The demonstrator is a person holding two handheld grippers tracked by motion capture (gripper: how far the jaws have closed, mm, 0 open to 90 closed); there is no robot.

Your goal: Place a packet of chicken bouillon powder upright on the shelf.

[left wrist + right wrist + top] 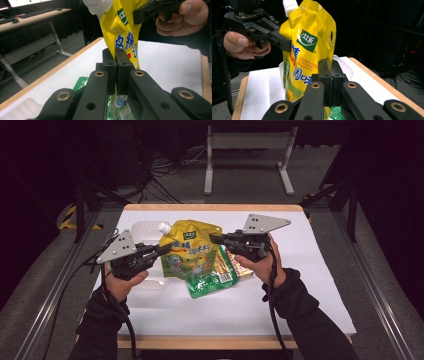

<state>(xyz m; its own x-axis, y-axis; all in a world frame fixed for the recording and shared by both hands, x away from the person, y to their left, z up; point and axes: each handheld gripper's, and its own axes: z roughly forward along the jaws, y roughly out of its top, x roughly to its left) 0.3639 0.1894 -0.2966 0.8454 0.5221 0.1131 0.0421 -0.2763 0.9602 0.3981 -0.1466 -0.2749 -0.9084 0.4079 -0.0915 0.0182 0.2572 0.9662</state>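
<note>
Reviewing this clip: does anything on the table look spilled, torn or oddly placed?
No spill or tear shows. The yellow spouted pouch is held upright off the table, the left gripper and right gripper each pinching an edge. Beneath it a green packet lies tilted, partly covered, beside a clear plastic tray.

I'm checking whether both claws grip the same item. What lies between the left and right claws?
The yellow bouillon pouch hangs between the left claw and the right claw, each shut on one of its edges, as the high view shows.
</note>
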